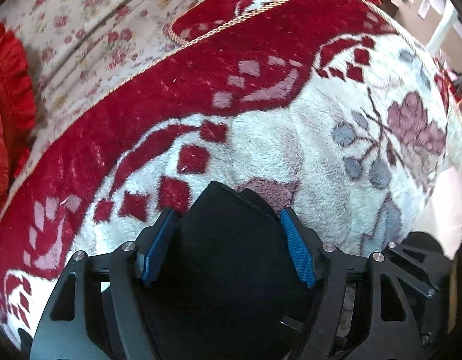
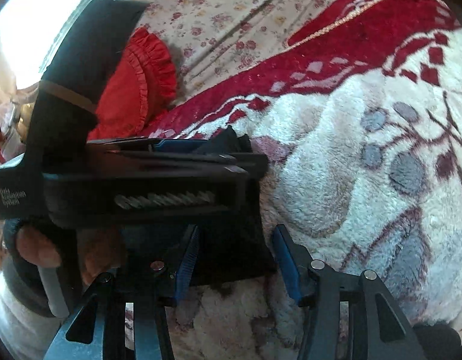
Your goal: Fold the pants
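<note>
In my left wrist view the left gripper (image 1: 228, 240) sits at the bottom centre, and its blue pads (image 1: 298, 252) bracket a thick wad of the black pants (image 1: 228, 258); the cloth fills the gap and touches both pads, so I read it as pinched. The pants rise to a peak just above the fingers, over the fleece blanket (image 1: 275, 150), white with red borders. In my right wrist view the right gripper (image 2: 235, 258) has its jaws spread, with a corner of the pants (image 2: 231, 249) lying between the pads, the right pad clear of it. The left tool crosses the middle left, held by a hand (image 2: 45, 249). A red ruffled cushion (image 2: 141, 75) lies upper left on a floral sheet (image 2: 225, 15).
</note>
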Motion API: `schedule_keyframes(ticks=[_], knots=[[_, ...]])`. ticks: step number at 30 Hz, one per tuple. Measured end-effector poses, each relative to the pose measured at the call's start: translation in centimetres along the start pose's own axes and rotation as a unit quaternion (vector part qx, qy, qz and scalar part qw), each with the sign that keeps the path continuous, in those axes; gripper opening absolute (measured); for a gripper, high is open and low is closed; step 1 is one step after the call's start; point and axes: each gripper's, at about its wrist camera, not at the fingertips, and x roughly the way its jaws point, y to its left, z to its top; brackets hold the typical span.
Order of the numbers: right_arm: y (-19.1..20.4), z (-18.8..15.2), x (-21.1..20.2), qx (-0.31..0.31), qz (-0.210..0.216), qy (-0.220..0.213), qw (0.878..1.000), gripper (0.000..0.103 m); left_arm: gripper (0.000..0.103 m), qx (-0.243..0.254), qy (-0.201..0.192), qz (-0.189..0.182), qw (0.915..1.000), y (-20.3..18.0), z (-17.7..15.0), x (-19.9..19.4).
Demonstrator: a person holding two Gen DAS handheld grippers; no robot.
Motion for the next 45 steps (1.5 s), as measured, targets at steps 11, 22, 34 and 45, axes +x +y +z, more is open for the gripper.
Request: schedule_keyframes(ticks=[11, 22, 34, 45], knots=[[3.1, 1.0, -2.3, -0.049, 0.039, -0.023, 0.998, 0.012, 0.025, -0.021, -0.061, -0.040, 0.9971, 1.8, -1.7, -5.4], [15.1, 2.7, -4.4, -0.146, 0.132, -0.049, 0.979, 0.012, 0.024, -0.100, -0.150, -0.002, 0.9836, 10.2, -8.2, -16.7], [26.1, -1.1, 5.7, -0.216, 0.189, 0.067, 0.956, 0.012, 0.023, -0.210, -0.121, 0.065, 0.9680, 18.7, -18.9, -16.7], [27.0, -2.9, 7.3, -0.217, 0.226, 0.131, 0.941, 0.026, 0.023, -0.265, -0.097, 0.089, 0.9551, 20.1, -23.3, -15.8]])
